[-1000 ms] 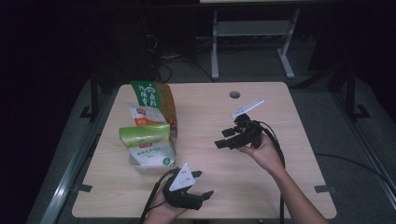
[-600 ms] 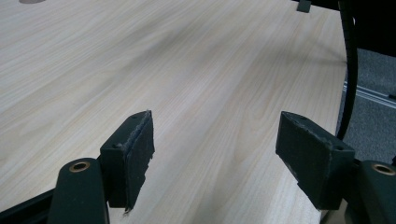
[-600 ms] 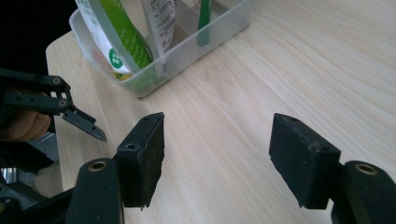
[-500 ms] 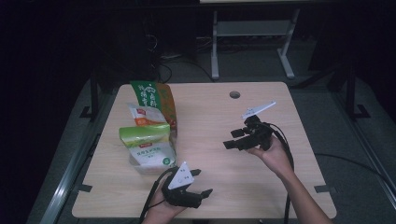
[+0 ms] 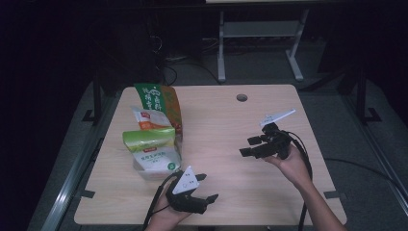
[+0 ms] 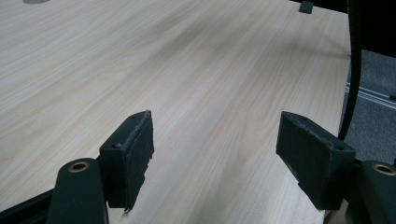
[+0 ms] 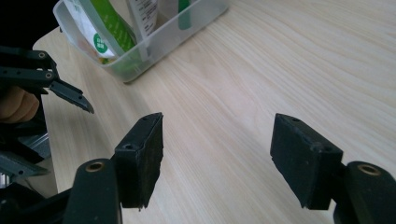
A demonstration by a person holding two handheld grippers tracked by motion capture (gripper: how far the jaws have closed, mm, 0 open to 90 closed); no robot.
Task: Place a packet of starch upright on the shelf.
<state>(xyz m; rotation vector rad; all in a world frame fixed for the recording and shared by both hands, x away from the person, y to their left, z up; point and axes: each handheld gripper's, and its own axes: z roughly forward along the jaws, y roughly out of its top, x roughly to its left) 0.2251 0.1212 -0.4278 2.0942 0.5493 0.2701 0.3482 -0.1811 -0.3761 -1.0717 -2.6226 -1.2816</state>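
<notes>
The right gripper (image 5: 246, 146) hung over the table (image 5: 221, 120), well right of the bin (image 5: 156, 166) of packets (image 5: 151, 139), jaws wide and empty, aimed toward it; the left gripper (image 5: 207, 187) sat just right of the bin's near corner, jaws likewise wide, gripping nothing.

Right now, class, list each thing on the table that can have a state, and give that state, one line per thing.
Left gripper: open, nothing between its jaws.
Right gripper: open, nothing between its jaws, pointing toward the bin.
Bin: clear, standing upright, holding pouches.
Pouches: upright in the bin, sealed as far as can be seen.
Table: bare wood between the grippers.
</notes>
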